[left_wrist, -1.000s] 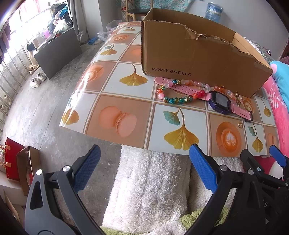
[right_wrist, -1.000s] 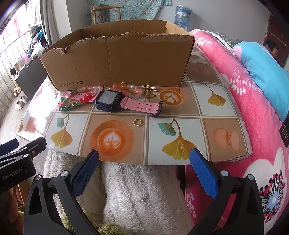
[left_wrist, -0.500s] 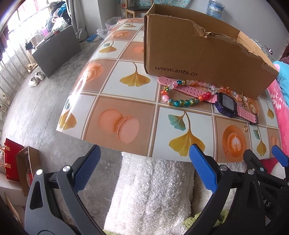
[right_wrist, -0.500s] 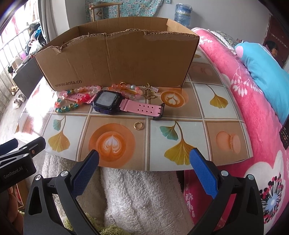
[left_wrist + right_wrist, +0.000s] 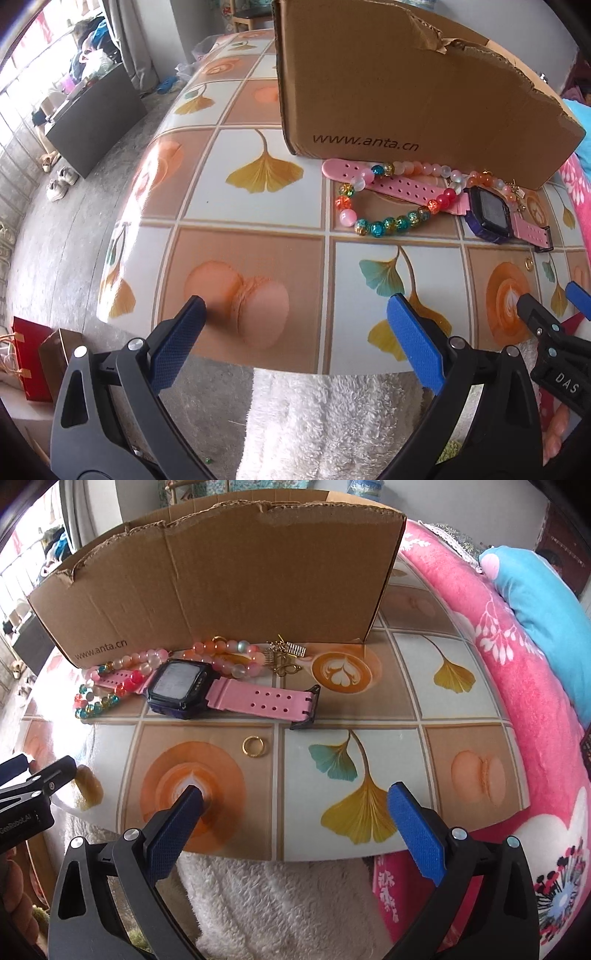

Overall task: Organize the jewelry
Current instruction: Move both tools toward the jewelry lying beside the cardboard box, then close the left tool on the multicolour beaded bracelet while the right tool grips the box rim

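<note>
The pink-strapped watch (image 5: 207, 692) lies flat on the bench (image 5: 406, 746), its long axis running along the front wall of the cardboard box (image 5: 229, 576), dark face up and the buckle end toward the pink bed (image 5: 517, 686). A multicoloured bead bracelet (image 5: 384, 206) loops over the far strap end, a pale pink and orange bead bracelet (image 5: 229, 657) sits between the watch and the box, and small gold pieces (image 5: 284, 657) lie just beside it near the box corner. A gold ring (image 5: 253, 746) rests alone on the bench, nearer the edge than the watch. The left claw (image 5: 295, 339) hovers over the near edge of the bench with its blue pads (image 5: 413, 347) wide apart and empty; the right claw (image 5: 295, 823) hovers likewise, spread and empty, pointing toward the ring and watch. The right wrist view shows the gold pieces and ring plainly and the left claw's tip at its left edge; the left wrist view shows the floor with shoes (image 5: 61, 181) and the right claw's tip at its right edge
</note>
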Action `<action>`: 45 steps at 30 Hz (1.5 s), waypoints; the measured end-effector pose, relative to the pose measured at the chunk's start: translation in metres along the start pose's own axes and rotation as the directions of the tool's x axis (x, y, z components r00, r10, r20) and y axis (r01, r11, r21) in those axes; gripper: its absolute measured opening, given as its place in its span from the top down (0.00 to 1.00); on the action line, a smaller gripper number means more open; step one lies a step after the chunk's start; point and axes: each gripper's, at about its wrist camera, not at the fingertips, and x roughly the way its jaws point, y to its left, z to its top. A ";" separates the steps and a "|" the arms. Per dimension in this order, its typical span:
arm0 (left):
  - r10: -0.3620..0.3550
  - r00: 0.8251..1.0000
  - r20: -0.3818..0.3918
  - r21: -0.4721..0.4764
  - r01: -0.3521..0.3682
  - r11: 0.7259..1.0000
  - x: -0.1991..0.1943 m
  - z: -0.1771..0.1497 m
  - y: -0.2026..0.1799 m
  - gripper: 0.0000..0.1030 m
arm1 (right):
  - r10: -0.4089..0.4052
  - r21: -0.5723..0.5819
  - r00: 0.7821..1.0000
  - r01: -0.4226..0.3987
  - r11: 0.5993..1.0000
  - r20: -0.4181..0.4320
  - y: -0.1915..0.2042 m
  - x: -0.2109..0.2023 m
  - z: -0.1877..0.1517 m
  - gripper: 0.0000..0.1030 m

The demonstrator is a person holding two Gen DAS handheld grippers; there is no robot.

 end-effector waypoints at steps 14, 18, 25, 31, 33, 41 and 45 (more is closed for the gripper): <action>-0.040 0.999 -0.003 0.057 0.040 0.998 0.007 0.004 0.006 0.07 | 0.038 0.010 0.998 -0.037 0.999 -0.051 -0.008 0.005 0.010 0.05; -0.068 0.998 0.017 0.111 0.066 0.992 0.006 0.003 0.008 0.07 | 0.129 0.007 0.990 -0.130 0.991 0.064 -0.009 -0.024 0.018 0.05; -0.185 0.975 0.123 0.049 0.181 0.982 -0.010 0.002 0.032 0.07 | 0.369 -0.066 0.919 -0.363 0.929 0.137 0.015 -0.041 0.049 0.12; -0.237 0.953 0.189 0.031 0.235 0.971 -0.021 0.021 0.034 0.15 | 0.439 -0.125 0.895 -0.427 0.895 0.084 0.044 -0.029 0.068 0.31; -0.238 0.955 0.175 0.023 0.238 0.971 -0.016 0.028 0.031 0.29 | 0.437 -0.148 0.897 -0.424 0.894 0.069 0.049 -0.024 0.074 0.39; -0.275 0.958 0.085 -0.002 0.276 0.961 0.003 0.041 0.014 0.66 | 0.417 -0.167 0.909 -0.412 0.896 -0.004 0.058 0.000 0.083 0.58; -0.256 0.965 0.059 0.018 0.256 0.967 0.010 0.044 0.009 0.75 | 0.410 -0.156 0.912 -0.409 0.899 -0.029 0.058 0.012 0.084 0.69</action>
